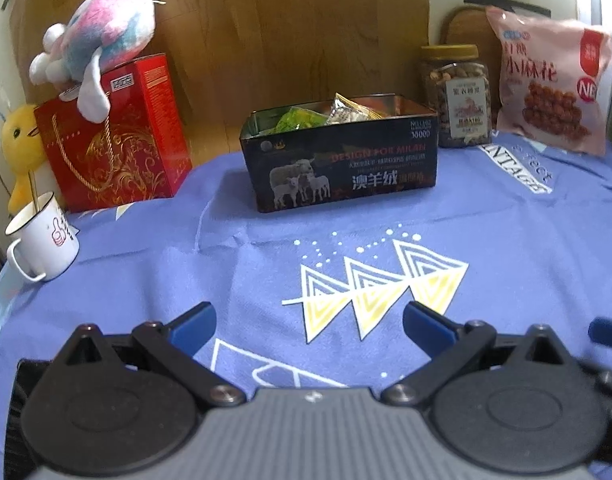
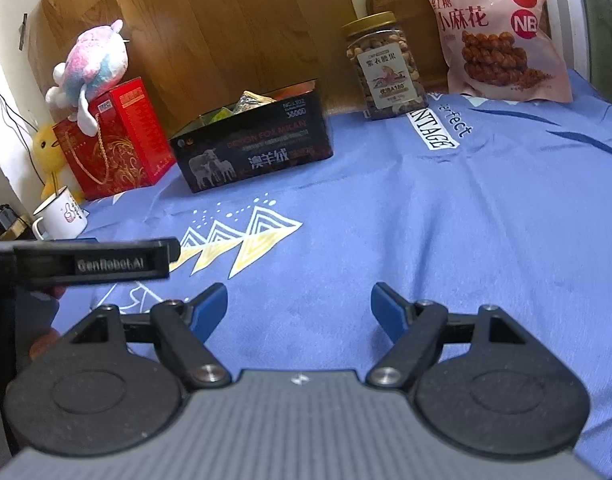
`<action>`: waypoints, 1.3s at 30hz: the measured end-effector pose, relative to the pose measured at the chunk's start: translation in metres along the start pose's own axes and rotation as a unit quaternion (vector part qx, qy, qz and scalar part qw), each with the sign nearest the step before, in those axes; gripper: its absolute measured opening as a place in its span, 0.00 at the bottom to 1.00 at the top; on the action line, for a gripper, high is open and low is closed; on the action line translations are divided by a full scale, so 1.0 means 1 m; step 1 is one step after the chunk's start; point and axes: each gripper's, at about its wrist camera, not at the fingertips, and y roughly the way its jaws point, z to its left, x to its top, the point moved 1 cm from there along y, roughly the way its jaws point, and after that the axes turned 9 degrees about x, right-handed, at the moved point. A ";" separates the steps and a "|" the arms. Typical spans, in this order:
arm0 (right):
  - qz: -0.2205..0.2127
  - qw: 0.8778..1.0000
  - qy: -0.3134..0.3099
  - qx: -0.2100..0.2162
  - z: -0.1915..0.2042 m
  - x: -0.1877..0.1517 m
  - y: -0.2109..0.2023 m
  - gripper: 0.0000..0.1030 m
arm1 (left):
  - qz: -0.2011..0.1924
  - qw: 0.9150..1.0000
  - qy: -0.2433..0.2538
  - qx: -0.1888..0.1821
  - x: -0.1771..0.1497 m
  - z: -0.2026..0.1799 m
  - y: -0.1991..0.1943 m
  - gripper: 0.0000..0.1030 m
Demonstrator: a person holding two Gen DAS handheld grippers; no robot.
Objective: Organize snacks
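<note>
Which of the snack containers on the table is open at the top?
The black box with sheep on its side: it has no lid, and packets show inside. The nut jar is capped and the pink bag looks sealed.

Lots of print to read here. The dark tin box (image 1: 342, 160) says "DESIGN FOR MILAN" in red, white "澳羊绒" below, and "38000" at its top corner. The pink snack bag (image 2: 494, 28) reads "红糖 小麻花" with a round red "NB" badge. The nut jar (image 2: 386, 68) has a label with "紫衣腰果", smaller print under it too blurry to trust. The blue cloth (image 2: 426, 240) shows "NTAGE" in a white patch (image 2: 434, 132) plus "rfect" beside it. The left gripper's side (image 2: 109, 265), in the right wrist view, carries "GenRobot.AI".
</note>
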 end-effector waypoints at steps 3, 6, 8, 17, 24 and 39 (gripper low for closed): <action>0.003 1.000 0.003 0.003 0.000 0.006 0.003 0.79 | -0.002 1.000 0.007 0.011 0.003 -0.002 0.001 1.00; 0.002 1.000 0.001 0.008 0.002 0.012 0.005 0.79 | -0.004 1.000 0.014 0.015 0.008 -0.004 -0.001 1.00; 0.004 1.000 -0.005 0.012 0.004 0.015 0.007 0.79 | -0.004 1.000 0.014 0.022 0.011 -0.004 -0.002 1.00; -0.004 0.999 -0.003 0.040 0.009 0.020 0.010 0.79 | -0.002 1.000 -0.003 0.026 0.019 -0.001 0.000 1.00; -0.012 0.999 -0.003 0.044 0.009 0.020 0.010 0.79 | 0.007 1.000 -0.019 0.023 0.022 -0.003 0.002 1.00; -0.026 0.999 -0.002 0.029 0.000 0.021 0.008 0.79 | -0.004 1.000 -0.021 -0.002 0.031 -0.015 -0.001 1.00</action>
